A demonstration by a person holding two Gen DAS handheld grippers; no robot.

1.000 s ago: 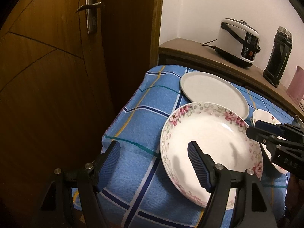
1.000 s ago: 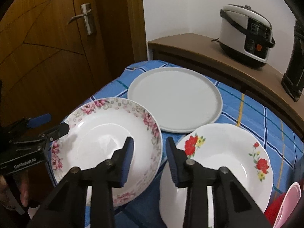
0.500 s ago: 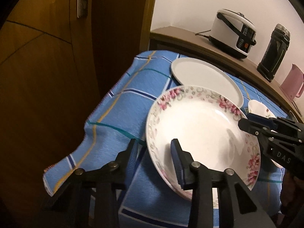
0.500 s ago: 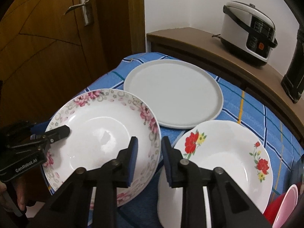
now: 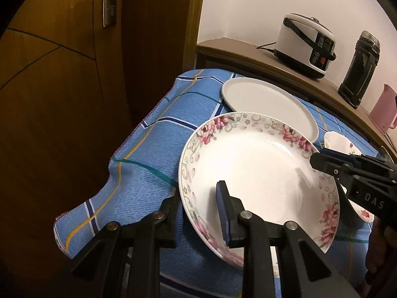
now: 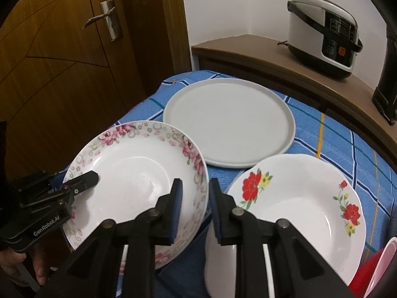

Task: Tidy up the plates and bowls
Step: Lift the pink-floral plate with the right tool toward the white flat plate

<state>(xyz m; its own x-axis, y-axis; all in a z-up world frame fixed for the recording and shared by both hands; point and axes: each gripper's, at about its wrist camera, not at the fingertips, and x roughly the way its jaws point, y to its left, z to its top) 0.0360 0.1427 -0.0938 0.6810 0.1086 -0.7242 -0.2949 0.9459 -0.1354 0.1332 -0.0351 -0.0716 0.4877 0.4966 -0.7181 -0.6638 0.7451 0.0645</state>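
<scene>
A white deep plate with a pink flower rim [image 5: 253, 164] [image 6: 134, 173] is held tilted above the blue checked tablecloth [image 5: 153, 159]. My left gripper [image 5: 198, 213] is shut on its near-left rim, one finger inside, one below. My right gripper [image 6: 196, 208] is shut on its opposite rim. A plain grey flat plate [image 5: 268, 104] [image 6: 228, 121] lies behind it. A white plate with red flowers [image 6: 297, 198] lies to the right, by my right gripper.
A wooden shelf [image 6: 260, 54] behind the table carries a rice cooker [image 6: 325, 29] and a black flask [image 5: 359, 67]. A pink jug [image 5: 384, 109] stands further right. A wooden door [image 5: 62, 74] is close on the left. A red and pink bowl [image 6: 379, 268] sits at far right.
Both grippers have closed on the pink-flowered plate's rim, the left from wide open. The plate has lifted and tilted off the cloth.
</scene>
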